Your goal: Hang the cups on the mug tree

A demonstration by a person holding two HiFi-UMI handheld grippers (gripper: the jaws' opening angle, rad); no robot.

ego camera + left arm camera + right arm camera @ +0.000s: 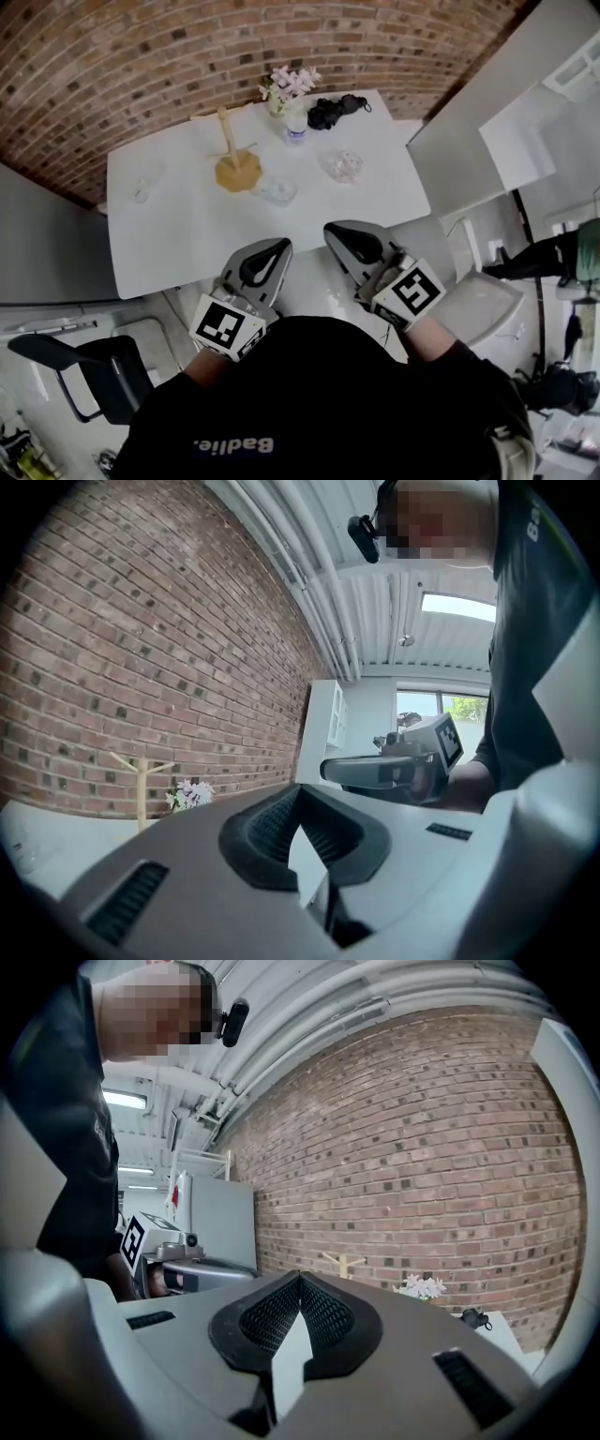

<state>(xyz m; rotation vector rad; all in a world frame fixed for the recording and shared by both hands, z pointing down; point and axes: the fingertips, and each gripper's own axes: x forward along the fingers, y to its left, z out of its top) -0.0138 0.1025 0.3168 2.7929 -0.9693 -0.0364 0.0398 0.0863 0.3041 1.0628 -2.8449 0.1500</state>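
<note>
A wooden mug tree [234, 155] stands on the white table [187, 234], with nothing on its pegs. Three clear glass cups rest on the table: one [277, 190] beside the tree's base, one [345, 166] further right, one [141, 192] near the left edge. My left gripper [279, 246] and right gripper [336, 230] hover side by side over the table's near edge, both shut and empty. Beyond the shut tips [298, 789] in the left gripper view the mug tree [141, 780] shows far off; the right gripper view has the tips [300, 1277] and the tree [344, 1263].
At the table's back stand a vase of pale flowers [286, 89], a small bottle [296, 131] and a black bundle [333, 111]. A brick wall [141, 66] runs behind. A black chair [103, 370] sits at lower left, a white counter [487, 300] on the right.
</note>
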